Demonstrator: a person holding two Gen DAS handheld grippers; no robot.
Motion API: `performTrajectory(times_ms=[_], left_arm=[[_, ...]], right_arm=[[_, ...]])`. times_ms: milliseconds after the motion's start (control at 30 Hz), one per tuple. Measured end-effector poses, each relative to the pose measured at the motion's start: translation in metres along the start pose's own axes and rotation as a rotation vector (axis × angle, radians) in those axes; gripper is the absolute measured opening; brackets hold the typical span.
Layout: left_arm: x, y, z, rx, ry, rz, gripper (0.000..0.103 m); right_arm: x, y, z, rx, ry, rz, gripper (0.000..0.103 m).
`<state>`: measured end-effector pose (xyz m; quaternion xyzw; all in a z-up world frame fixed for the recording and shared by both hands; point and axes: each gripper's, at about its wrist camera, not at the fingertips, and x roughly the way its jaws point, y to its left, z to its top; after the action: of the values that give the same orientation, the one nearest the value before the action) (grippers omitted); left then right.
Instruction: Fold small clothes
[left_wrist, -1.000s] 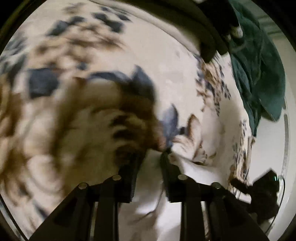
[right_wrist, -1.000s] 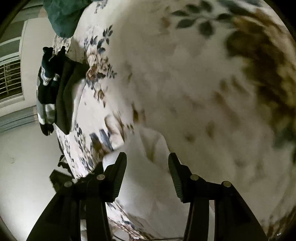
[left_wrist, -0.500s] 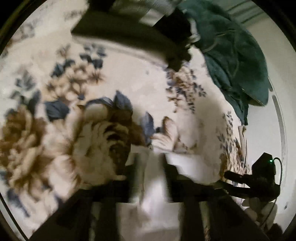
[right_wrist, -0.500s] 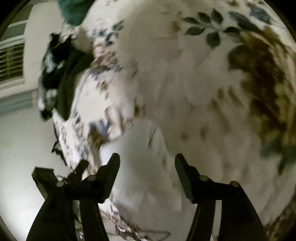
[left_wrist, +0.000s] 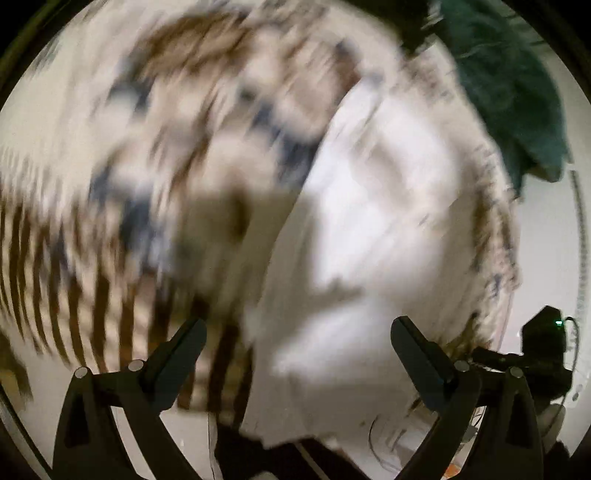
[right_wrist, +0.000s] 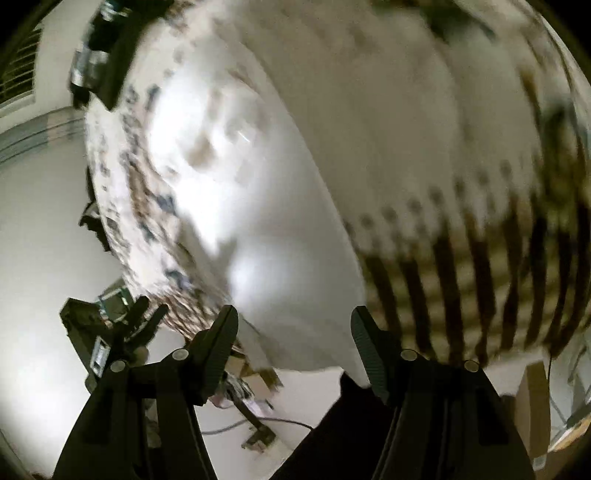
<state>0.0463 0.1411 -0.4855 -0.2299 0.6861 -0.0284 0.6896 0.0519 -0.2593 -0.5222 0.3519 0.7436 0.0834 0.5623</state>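
Note:
A small white garment (left_wrist: 369, 229) lies on a floral bedspread (left_wrist: 155, 122), blurred by motion. My left gripper (left_wrist: 295, 343) is open and empty, pulled back above the garment's near edge. In the right wrist view the white garment (right_wrist: 258, 206) lies on the same bedspread (right_wrist: 424, 129). My right gripper (right_wrist: 293, 332) is open and empty just above the garment's near end. Both views are heavily smeared, so folds cannot be made out.
A dark green cloth (left_wrist: 513, 85) lies at the far right of the bed. A black and white striped garment (right_wrist: 103, 48) sits at the far edge. The other gripper's body (left_wrist: 543, 347) shows at the right, off the bed edge. Pale floor (right_wrist: 33, 240) lies beside the bed.
My left gripper was shut on the white garment's edge and has opened wide and let it go. Both grippers have pulled back fast from the bed. The right gripper has stayed open.

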Motion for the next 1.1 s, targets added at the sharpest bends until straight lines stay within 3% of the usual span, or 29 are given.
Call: performTrajectory(times_ms=[100,167,200,233,300,367,467,567,600,633,667,700,733,833,900,967,1000,1033,1067,1100], left_arm=[[0.030,0.013,-0.029,-0.029,0.031,0.030,0.100],[0.044,0.018,-0.041,-0.046,0.035,-0.011,0.065],[0.051,0.019,-0.047,-0.050,0.045,-0.012,0.015],[0.056,0.020,-0.051,-0.052,0.061,0.003,0.006],[0.051,0.020,-0.059,-0.028,0.021,0.010,0.007],[0.044,0.024,-0.064,0.007,0.012,0.076,0.007],[0.036,0.046,-0.071,-0.026,0.055,0.065,0.009],[0.027,0.063,-0.080,-0.099,0.073,-0.029,0.014],[0.024,0.067,-0.081,-0.129,0.070,-0.067,0.035],[0.022,0.069,-0.082,-0.148,0.063,-0.104,0.069],[0.022,0.071,-0.082,-0.170,0.047,-0.154,0.079],[0.024,0.072,-0.080,-0.195,0.025,-0.205,0.080],[0.027,0.071,-0.078,-0.206,0.022,-0.228,0.080],[0.055,0.057,-0.071,-0.185,0.056,-0.241,0.080],[0.078,0.044,-0.072,-0.165,0.115,-0.219,0.079],[0.085,0.032,-0.073,-0.132,0.113,-0.177,0.077],[0.082,0.026,-0.074,-0.107,0.093,-0.165,0.064],[0.076,0.023,-0.077,-0.086,0.080,-0.141,0.026],[0.072,0.021,-0.079,-0.072,0.084,-0.131,0.010],[0.066,0.021,-0.082,-0.076,0.075,-0.145,0.007]], right_arm=[[0.026,-0.016,-0.015,0.008,0.014,-0.028,0.066],[0.044,-0.025,-0.026,0.023,0.012,-0.026,0.065],[0.050,-0.027,-0.030,0.023,0.007,-0.033,0.044],[0.056,-0.029,-0.034,0.024,0.002,-0.040,0.012],[0.069,-0.034,-0.044,0.023,0.019,-0.060,0.009],[0.072,-0.043,-0.053,-0.020,0.027,-0.162,0.009],[0.085,-0.061,-0.067,-0.026,0.126,-0.249,0.009],[0.069,-0.074,-0.075,0.002,0.119,-0.175,0.010],[0.059,-0.077,-0.076,0.002,0.104,-0.149,0.018],[0.051,-0.077,-0.076,0.002,0.081,-0.115,0.037],[0.040,-0.077,-0.075,0.006,0.040,-0.055,0.047],[0.035,-0.075,-0.074,0.008,0.015,-0.008,0.062],[0.031,-0.074,-0.072,0.011,-0.005,0.033,0.066],[0.040,-0.069,-0.060,0.003,-0.009,0.109,0.066],[0.063,-0.069,-0.050,0.015,0.043,0.121,0.066],[0.087,-0.073,-0.045,0.038,0.106,0.122,0.066],[0.095,-0.075,-0.045,0.051,0.121,0.127,0.066],[0.099,-0.075,-0.047,0.054,0.124,0.135,0.058],[0.099,-0.073,-0.050,0.050,0.111,0.132,0.047],[0.097,-0.071,-0.052,0.046,0.107,0.139,0.017]])
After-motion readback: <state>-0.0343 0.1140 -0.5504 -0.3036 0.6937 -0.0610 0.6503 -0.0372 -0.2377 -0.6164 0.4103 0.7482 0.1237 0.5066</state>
